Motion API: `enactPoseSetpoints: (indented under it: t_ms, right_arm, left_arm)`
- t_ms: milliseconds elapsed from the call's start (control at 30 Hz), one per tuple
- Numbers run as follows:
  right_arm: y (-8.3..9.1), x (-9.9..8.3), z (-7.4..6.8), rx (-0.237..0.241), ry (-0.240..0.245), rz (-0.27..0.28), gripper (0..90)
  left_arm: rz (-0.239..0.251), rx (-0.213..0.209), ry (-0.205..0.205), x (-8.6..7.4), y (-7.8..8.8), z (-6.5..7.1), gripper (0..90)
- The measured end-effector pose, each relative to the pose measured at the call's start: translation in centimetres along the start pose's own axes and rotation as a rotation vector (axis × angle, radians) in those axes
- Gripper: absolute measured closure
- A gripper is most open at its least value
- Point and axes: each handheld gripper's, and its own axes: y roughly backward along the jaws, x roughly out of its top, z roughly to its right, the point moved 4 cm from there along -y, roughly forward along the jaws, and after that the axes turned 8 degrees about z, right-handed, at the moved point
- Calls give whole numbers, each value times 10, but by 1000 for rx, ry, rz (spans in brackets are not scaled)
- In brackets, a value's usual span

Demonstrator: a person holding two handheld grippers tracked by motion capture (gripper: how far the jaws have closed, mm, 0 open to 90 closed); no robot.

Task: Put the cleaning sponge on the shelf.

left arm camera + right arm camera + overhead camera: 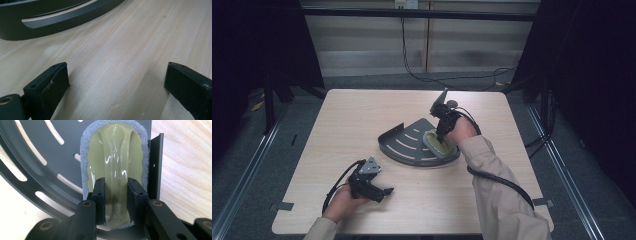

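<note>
Sponge [439, 143], a yellowish scrubber with a raised handle ridge and a grey pad rim, lies on the right part of the dark slotted corner tray [404, 145] mid-surface in the high view; the right gripper [441, 134] comes down on it, while the left gripper [384, 191] rests near the front edge, well apart.

From the left gripper view, jaws stand wide apart over bare wooden surface [120, 50], the tray's rim beyond.

From the right gripper view, jaws are clamped on the sponge's ridge. It looks like a grasp just made; next would be a straight lift clear of the tray's upright wall [155, 165] beside it.
</note>
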Motion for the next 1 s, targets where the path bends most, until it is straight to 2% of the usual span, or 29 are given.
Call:
enactPoseSetpoints:
  t_ms: [100, 333, 600, 733, 1000]
  right_arm:
    - [0, -1, -1, 2, 3, 10, 689]
    - [-2, -3, -1, -7, 4, 2, 479]
    - [6, -2, -2, -11, 21, 34, 257]
    - [11, -2, -2, -32, 34, 39, 163]
    - [18, -6, -1, -34, 49, 27, 154]
  left_arm:
    - [0, 1, 0, 0, 0, 0, 51]
    - [0, 1, 0, 0, 0, 0, 51]
    - [-3, 0, -1, 0, 0, 0, 51]
    - [-4, 0, 0, 0, 0, 0, 51]
    - [-4, -2, -1, 0, 0, 0, 50]
